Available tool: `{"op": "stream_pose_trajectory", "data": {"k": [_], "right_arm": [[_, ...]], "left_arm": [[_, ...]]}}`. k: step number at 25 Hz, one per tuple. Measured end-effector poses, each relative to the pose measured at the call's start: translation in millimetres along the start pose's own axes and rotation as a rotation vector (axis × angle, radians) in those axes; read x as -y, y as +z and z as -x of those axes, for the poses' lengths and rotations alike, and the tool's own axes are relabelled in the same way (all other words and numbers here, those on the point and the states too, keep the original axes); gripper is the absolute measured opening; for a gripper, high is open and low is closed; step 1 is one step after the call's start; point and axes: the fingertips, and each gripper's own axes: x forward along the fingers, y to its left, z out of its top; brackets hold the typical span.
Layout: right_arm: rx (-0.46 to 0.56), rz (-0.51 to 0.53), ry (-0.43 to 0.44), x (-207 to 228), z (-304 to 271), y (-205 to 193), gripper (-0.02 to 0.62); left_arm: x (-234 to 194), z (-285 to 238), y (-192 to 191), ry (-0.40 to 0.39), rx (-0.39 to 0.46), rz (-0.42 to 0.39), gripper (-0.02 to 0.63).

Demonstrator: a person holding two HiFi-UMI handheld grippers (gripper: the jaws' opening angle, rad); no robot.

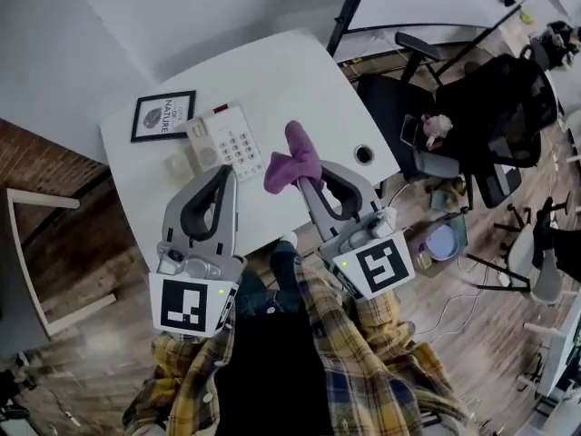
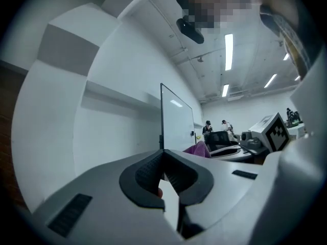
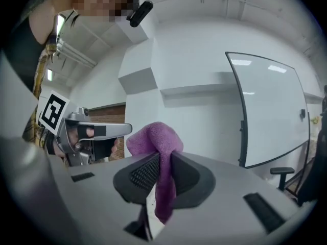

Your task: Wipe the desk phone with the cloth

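The white desk phone (image 1: 227, 139) lies on the white desk (image 1: 300, 71), its keypad facing up. A purple cloth (image 1: 295, 157) is clamped in my right gripper (image 1: 309, 182), held above the desk just right of the phone. In the right gripper view the cloth (image 3: 162, 152) bulges over the shut jaws and hangs down between them. My left gripper (image 1: 224, 173) hovers near the phone's front edge, jaws together with nothing in them. Seen from the left gripper (image 2: 163, 160), both grippers tilt upward and the cloth (image 2: 198, 148) shows to the right.
A framed picture (image 1: 163, 114) lies behind the phone. A small pale object (image 1: 177, 163) sits at the phone's left. The desk has a round cable hole (image 1: 364, 153). Black office chairs (image 1: 490, 116) stand to the right, a wooden frame (image 1: 36, 262) to the left.
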Motion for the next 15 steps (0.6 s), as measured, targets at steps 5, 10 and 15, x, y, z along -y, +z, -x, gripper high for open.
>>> {"op": "stream_pose_trajectory", "data": {"k": [5,10,15], "right_arm": [[-0.005,0.038,0.161,1,-26,-3,0.063],[-0.009,0.037,0.277,-10,-55,-5,0.063],[-0.013,0.049,0.348,-26,-81,-5,0.063]], "left_arm": [[-22,9,-4,0.165,-0.017,0.014,0.014],[-50,19,-8,0.295,-0.030,0.012,0.014],[-73,25,-14,0.358,-0.035,0.021,0.014]]}}
